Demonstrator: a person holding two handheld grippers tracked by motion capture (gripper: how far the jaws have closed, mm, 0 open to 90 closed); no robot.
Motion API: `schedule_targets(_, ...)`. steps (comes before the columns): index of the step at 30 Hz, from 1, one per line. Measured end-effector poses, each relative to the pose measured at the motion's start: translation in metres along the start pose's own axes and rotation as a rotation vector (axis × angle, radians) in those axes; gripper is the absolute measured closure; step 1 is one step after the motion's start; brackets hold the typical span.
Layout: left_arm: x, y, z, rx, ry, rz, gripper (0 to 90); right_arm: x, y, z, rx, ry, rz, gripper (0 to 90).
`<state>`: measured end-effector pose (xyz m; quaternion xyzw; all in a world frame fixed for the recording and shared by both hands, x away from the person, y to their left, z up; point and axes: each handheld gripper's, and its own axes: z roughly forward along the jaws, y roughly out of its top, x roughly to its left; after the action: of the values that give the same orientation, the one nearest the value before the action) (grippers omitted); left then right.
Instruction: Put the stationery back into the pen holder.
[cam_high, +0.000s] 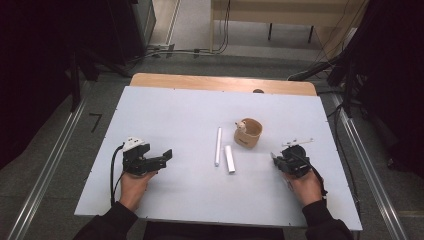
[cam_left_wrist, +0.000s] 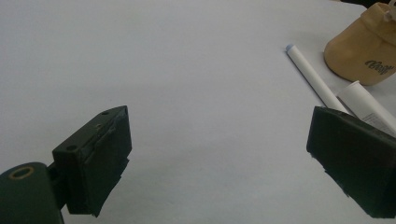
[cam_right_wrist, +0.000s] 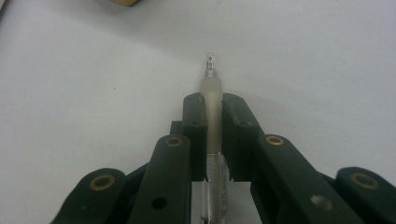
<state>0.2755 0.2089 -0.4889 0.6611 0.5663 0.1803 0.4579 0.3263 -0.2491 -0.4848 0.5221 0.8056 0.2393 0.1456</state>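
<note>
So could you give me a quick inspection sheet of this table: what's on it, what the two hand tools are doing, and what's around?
Surface: white table, bare wood strip at the far edge.
Job's things: clear pen clamped in the right gripper, tip pointing forward; tan cup upright with a small pale thing at its rim.
Clutter: thin white stick and shorter white tube lying beside the cup.
Grippers: right jaws shut on the pen; left gripper jaws wide, nothing between them.
Cables: one trails from the left gripper; more on the floor behind.
Surroundings: grey floor, dark stands on both sides.
</note>
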Motion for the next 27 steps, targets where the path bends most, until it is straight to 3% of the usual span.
schedule_targets(16,0.001,0.000,-0.001,-0.003,0.002,-0.005,6.6,-0.002,-0.001,-0.004,-0.001,0.008,0.009,79.1)
schedule_targets(27,0.001,0.000,-0.001,0.000,0.002,-0.004,6.6,-0.002,0.002,-0.016,-0.058,0.029,0.020,79.1)
